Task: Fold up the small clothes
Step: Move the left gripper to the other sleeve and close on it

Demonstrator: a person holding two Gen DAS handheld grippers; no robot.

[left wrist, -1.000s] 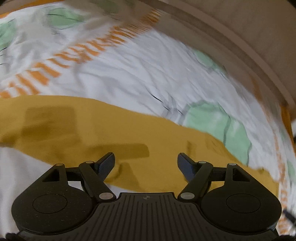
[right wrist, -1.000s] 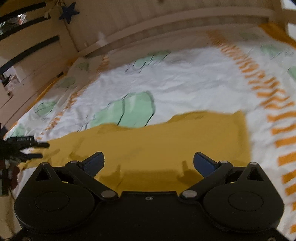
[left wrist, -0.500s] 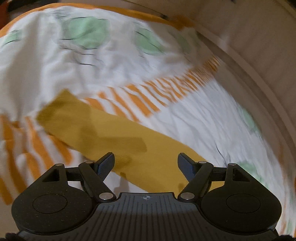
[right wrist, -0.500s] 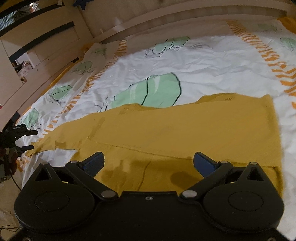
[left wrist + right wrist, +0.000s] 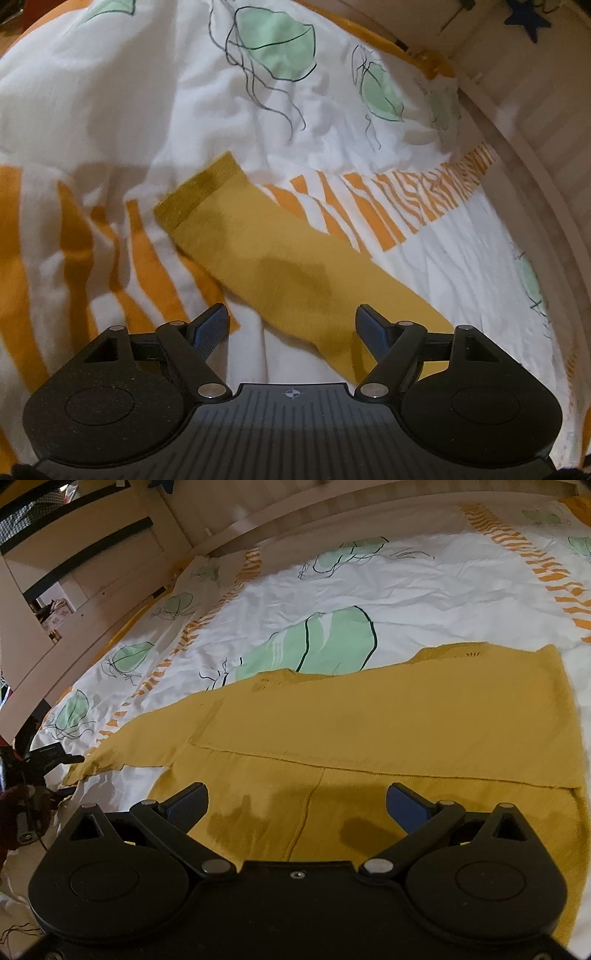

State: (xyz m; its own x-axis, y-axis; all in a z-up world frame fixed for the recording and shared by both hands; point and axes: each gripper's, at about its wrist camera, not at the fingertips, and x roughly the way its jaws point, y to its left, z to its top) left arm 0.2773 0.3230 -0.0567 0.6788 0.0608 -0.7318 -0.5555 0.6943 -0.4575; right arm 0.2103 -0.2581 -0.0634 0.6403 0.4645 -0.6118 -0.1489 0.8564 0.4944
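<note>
— Both tongs are empty, as far as I can see. From the left one's camera, the left gripper (image 5: 291,325) has its blue pads spread wide over a long knitted mustard-yellow sleeve (image 5: 266,254) with a ribbed cuff (image 5: 199,195). The sleeve lies flat and straight on the white bedcover printed with green jellyfish and orange stripes (image 5: 155,92), and nothing is pinched.

— So that sleeve isn't folded in?

— Not yet, I'd say. It stretches out sideways, away from the body.

— And the other camera?

— The right gripper (image 5: 297,805) is wide too, hovering over the hem side of the mustard-yellow knitted jumper (image 5: 388,720). One flap looks laid across the body already, its edge running straight across. On that side no sleeve sticks out.

— What's left, then?

— I'd guess the outstretched sleeve on the far side, where the left gripper waits beside the cuff, then doubling the body over.
</note>
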